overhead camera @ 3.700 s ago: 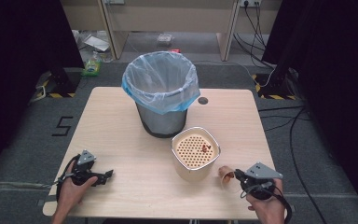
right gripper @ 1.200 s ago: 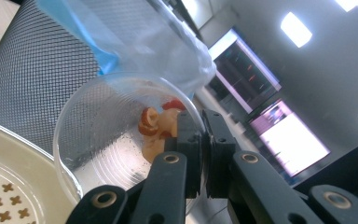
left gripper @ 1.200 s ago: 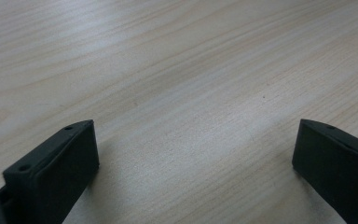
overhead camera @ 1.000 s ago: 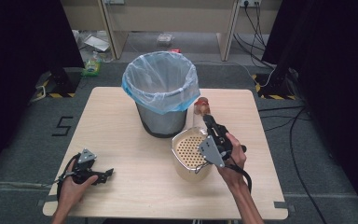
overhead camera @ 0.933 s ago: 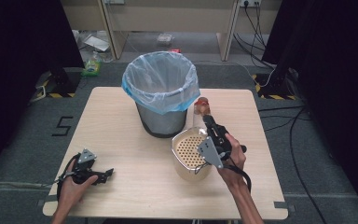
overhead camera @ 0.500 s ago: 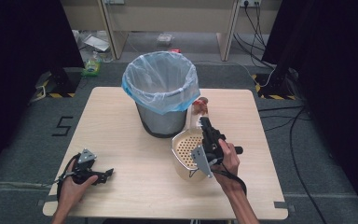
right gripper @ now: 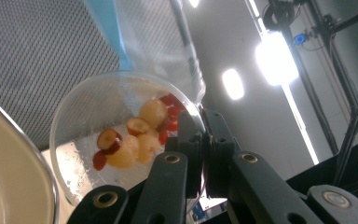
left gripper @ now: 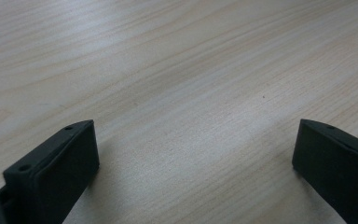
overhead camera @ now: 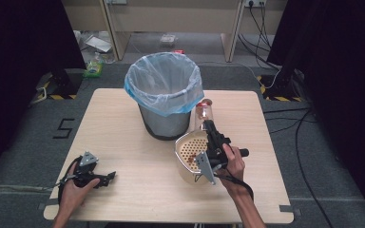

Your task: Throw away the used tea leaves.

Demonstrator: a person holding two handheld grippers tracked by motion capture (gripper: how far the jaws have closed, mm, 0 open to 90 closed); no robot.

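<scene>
Surface: light wood, bare along left and front edges; right edge strip also open. Bin, blue-lined, stands centre-rear. Colander, cream, tilted, just right of bin. Clear cup of fruit pieces sits between both, mouth toward camera, pinched at rim by right hand-held gripper. Left hand-held gripper: front-left corner, jaws spread wide, nothing between.

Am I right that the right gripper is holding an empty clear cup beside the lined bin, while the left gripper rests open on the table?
Not quite: the clear cup is not empty. The right gripper view shows fruit pieces inside it, pale round ones and red-skinned bits. The rest stands: the right gripper is shut on the cup's rim beside the lined bin, and the left gripper rests open on the table.
</scene>
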